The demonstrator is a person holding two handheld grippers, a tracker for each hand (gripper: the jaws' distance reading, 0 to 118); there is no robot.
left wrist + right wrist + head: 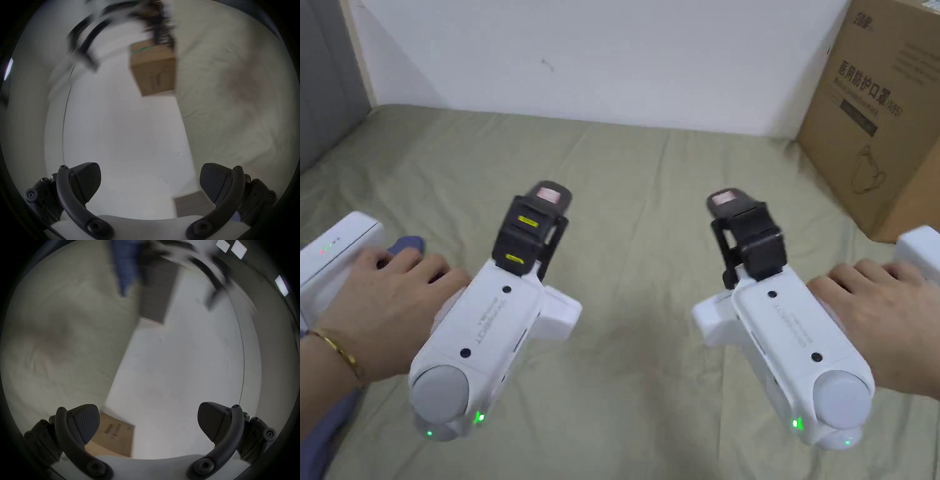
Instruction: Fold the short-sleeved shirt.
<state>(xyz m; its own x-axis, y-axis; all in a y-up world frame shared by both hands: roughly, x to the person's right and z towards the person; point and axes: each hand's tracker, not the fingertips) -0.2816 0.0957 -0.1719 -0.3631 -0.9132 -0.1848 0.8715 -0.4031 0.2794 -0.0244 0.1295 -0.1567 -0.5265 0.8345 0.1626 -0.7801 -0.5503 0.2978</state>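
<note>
Olive sheet [625,187] below | left gripper [150,181] wide apart, empty | right gripper [148,421] likewise

A cardboard box [881,112] stands on the sheet [637,187] at the far right (against the wall [612,56]).

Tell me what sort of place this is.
Probably a plain indoor room set up for recording clothes handling: an olive sheet spread flat as a work surface, a bare white wall behind it, and a cardboard box standing at the right.

- Left hand [387,312] grips the left gripper [149,183], jaws spread wide.
- Right hand [887,325] holds the right gripper [148,422], jaws apart, apparently empty despite blur.
</note>
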